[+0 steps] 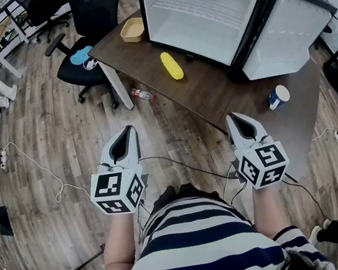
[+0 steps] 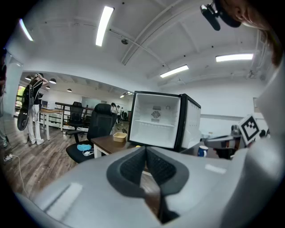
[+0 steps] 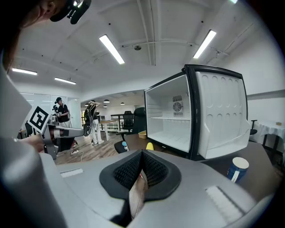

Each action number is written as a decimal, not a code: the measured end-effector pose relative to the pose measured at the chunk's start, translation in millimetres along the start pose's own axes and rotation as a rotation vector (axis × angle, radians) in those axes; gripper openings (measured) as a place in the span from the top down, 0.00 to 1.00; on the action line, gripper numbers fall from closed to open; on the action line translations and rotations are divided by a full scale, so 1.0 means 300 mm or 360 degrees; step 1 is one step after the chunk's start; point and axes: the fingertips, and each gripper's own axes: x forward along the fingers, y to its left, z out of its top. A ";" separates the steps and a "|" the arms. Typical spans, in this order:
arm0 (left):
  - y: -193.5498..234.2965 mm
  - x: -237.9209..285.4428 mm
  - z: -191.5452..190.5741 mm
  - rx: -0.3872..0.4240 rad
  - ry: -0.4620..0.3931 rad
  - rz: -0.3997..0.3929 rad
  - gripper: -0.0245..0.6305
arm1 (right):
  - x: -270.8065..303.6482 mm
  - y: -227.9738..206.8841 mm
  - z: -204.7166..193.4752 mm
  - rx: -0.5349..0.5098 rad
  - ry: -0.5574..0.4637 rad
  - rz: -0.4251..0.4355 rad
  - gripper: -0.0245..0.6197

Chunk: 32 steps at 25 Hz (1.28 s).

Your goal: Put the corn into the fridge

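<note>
You're holding the left gripper (image 1: 128, 131) and right gripper (image 1: 233, 118) with both sets of jaws closed and empty, over open floor (image 1: 62, 134) near the table (image 1: 213, 96) edge. The corn (image 1: 172, 65) is lying on the table before the open fridge (image 1: 192, 14), whose top is running out of frame.

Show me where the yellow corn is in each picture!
Head view: the corn lies on the brown table, upper middle, just in front of the open fridge.
Left gripper view: only a yellow sliver of corn peeks out mid-picture, below the fridge.
Right gripper view: the corn's yellow end shows mid-picture, under the fridge's left corner.
Shared landmark: the open fridge.
</note>
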 end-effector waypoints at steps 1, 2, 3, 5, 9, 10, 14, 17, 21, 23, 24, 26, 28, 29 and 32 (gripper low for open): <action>-0.001 0.004 0.005 -0.0004 -0.0006 0.0004 0.96 | 0.002 -0.007 0.004 0.0008 -0.0012 0.0004 0.97; -0.002 0.007 0.009 -0.0009 -0.0012 0.0008 0.96 | 0.004 -0.014 0.007 0.0018 -0.0024 0.0009 0.97; -0.003 0.012 0.012 -0.0014 -0.0016 0.0010 0.96 | 0.005 -0.021 0.010 0.0030 -0.0034 0.0015 0.97; -0.008 0.020 0.015 -0.0022 -0.0021 0.0017 0.96 | 0.008 -0.034 0.008 0.0058 -0.0042 0.0037 0.97; -0.020 0.034 0.021 -0.0007 -0.0025 0.0034 0.96 | 0.019 -0.054 -0.009 0.0076 -0.0014 0.0067 0.97; -0.026 0.040 0.027 -0.0004 -0.0028 0.0033 0.96 | 0.024 -0.058 -0.009 0.0075 -0.0009 0.0071 0.97; -0.062 0.058 0.028 0.0003 -0.0023 0.0029 0.96 | 0.036 -0.063 -0.004 0.0077 -0.0023 0.0113 0.97; -0.079 0.066 0.017 -0.0010 -0.0007 0.0037 0.96 | 0.051 -0.061 -0.009 0.0066 -0.0013 0.0140 0.97; -0.086 0.055 0.012 -0.0022 -0.0014 0.0075 0.96 | 0.065 -0.052 -0.023 0.0043 0.0005 0.0186 0.97; -0.085 0.040 0.005 -0.0024 -0.0014 0.0099 0.96 | 0.068 -0.044 -0.035 0.0046 0.0006 0.0210 0.97; -0.085 0.030 0.001 -0.0027 -0.0013 0.0110 0.96 | 0.068 -0.040 -0.040 0.0048 0.0006 0.0221 0.97; -0.086 0.009 -0.009 -0.0029 -0.0011 0.0130 0.96 | 0.068 -0.030 -0.048 0.0054 0.0008 0.0244 0.97; -0.083 -0.002 -0.026 -0.0029 -0.0002 0.0142 0.96 | 0.073 -0.021 -0.059 0.0058 0.0013 0.0260 0.97; -0.080 -0.002 -0.036 -0.0030 0.0007 0.0145 0.96 | 0.076 -0.016 -0.064 0.0060 0.0016 0.0267 0.97; -0.064 0.010 -0.055 -0.0041 0.0028 0.0141 0.96 | 0.092 0.003 -0.071 0.0054 0.0030 0.0284 0.96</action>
